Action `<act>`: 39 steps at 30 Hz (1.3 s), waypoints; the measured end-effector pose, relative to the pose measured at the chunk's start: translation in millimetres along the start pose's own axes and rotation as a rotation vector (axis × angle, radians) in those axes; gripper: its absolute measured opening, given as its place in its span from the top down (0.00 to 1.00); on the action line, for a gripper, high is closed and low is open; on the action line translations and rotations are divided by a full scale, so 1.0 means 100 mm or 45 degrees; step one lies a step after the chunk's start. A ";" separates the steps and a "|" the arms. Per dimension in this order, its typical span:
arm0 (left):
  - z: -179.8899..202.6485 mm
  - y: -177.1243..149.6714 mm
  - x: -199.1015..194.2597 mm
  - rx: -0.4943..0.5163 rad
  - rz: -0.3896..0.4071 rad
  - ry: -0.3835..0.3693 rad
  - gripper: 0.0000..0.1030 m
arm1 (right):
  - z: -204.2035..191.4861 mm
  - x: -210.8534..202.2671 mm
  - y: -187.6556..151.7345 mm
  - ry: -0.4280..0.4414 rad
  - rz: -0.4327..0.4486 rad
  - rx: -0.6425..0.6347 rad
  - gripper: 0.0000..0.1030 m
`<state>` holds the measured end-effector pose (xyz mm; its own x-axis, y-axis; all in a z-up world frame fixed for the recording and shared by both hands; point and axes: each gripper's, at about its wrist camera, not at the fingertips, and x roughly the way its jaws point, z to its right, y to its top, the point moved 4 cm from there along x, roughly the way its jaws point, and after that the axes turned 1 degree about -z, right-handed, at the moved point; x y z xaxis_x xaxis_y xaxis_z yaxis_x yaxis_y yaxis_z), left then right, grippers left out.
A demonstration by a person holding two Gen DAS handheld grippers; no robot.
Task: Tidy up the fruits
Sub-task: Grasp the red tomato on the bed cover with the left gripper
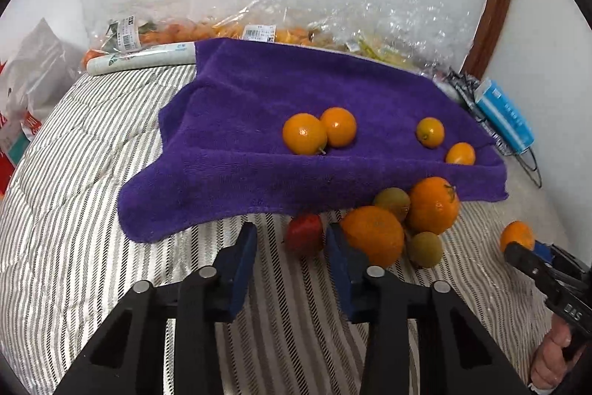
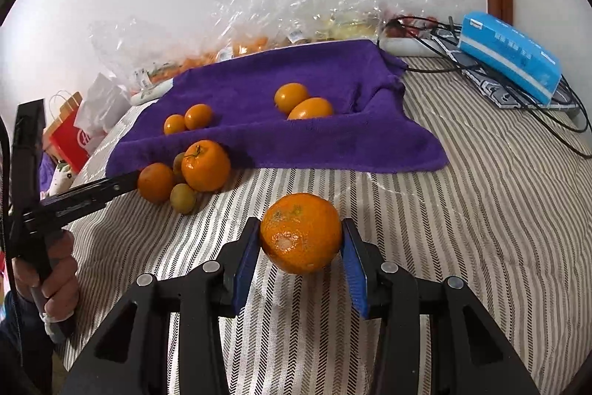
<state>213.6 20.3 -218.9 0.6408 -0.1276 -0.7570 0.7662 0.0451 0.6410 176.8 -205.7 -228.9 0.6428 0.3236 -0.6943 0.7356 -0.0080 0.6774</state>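
Observation:
A purple towel (image 1: 259, 121) lies on the striped bed and holds several small oranges (image 1: 304, 134); it also shows in the right wrist view (image 2: 333, 136). In front of it sits a pile: two large oranges (image 1: 373, 234), two green-brown fruits (image 1: 425, 248) and a red strawberry (image 1: 305, 234). My left gripper (image 1: 292, 247) is open, its fingers either side of the strawberry. My right gripper (image 2: 300, 247) is shut on a large orange (image 2: 300, 234), held just above the bed. That orange shows at the right in the left wrist view (image 1: 517, 235).
Clear plastic bags of fruit (image 1: 259, 28) lie along the wall behind the towel. A blue box (image 2: 510, 56) and black cables (image 2: 547, 113) sit at the back right. Paper bags (image 2: 74, 132) stand at the left. The striped bedcover (image 2: 481, 210) stretches right of my right gripper.

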 end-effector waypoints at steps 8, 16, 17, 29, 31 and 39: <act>0.10 0.01 0.07 0.053 -0.032 0.045 0.78 | 0.09 -0.01 0.02 0.141 0.012 0.071 0.58; 0.11 0.01 0.07 0.061 -0.036 0.056 0.77 | -0.02 0.01 0.01 0.138 -0.006 0.008 0.58; 0.11 0.01 0.08 0.061 -0.036 0.056 0.77 | -0.02 0.01 0.01 0.144 -0.009 0.002 0.58; -0.10 0.01 -0.09 -0.118 0.077 -0.122 0.78 | -0.03 0.02 0.00 0.161 -0.020 -0.008 0.58; -0.17 0.00 -0.12 -0.166 0.101 -0.144 0.78 | -0.04 0.00 -0.01 0.161 -0.014 -0.014 0.58; -0.24 0.01 -0.18 -0.220 0.156 -0.180 0.78 | -0.03 -0.01 0.00 0.154 -0.005 -0.010 0.58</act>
<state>204.0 46.8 -207.6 0.7257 -0.2478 -0.6419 0.6878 0.2357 0.6866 175.1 -203.0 -227.6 0.6090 0.4356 -0.6629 0.7362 0.0007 0.6768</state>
